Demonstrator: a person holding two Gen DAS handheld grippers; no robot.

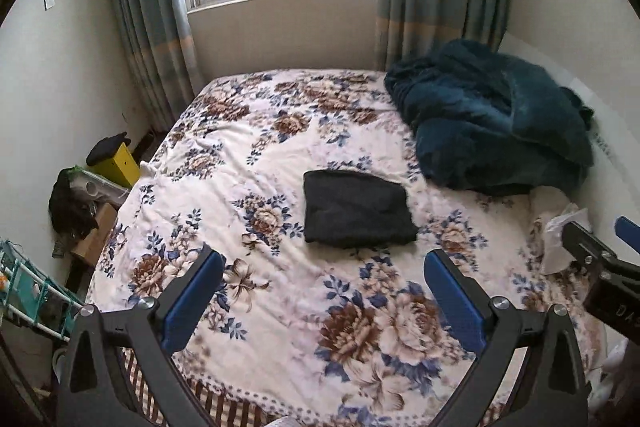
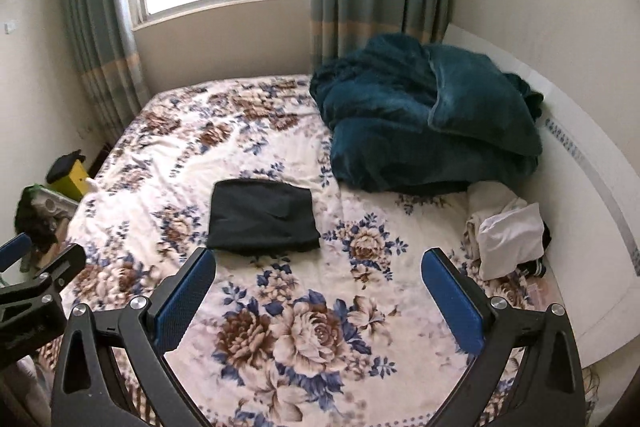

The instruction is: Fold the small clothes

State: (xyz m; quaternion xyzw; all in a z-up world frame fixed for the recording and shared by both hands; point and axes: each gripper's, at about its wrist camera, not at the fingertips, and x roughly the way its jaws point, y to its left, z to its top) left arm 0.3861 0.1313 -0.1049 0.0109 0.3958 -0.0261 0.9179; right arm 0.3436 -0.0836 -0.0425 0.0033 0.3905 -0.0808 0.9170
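A dark, near-black garment [image 1: 356, 209] [image 2: 264, 217] lies folded into a neat rectangle in the middle of the floral bedspread [image 1: 280, 131] [image 2: 192, 131]. My left gripper [image 1: 324, 267] hovers open over the near part of the bed, short of the garment, with nothing between its blue pads. My right gripper [image 2: 318, 265] is open too, just right of the garment's near edge and holding nothing. Each gripper shows at the other view's side edge. A small heap of white and dark clothes [image 2: 508, 235] [image 1: 560, 239] lies at the bed's right edge.
A bulky teal blanket [image 1: 492, 119] [image 2: 428, 115] is piled at the far right of the bed. A white headboard [image 2: 580, 163] runs along the right. Boxes, a yellow box [image 1: 118, 167] and a rack crowd the floor on the left. Window and curtains stand behind.
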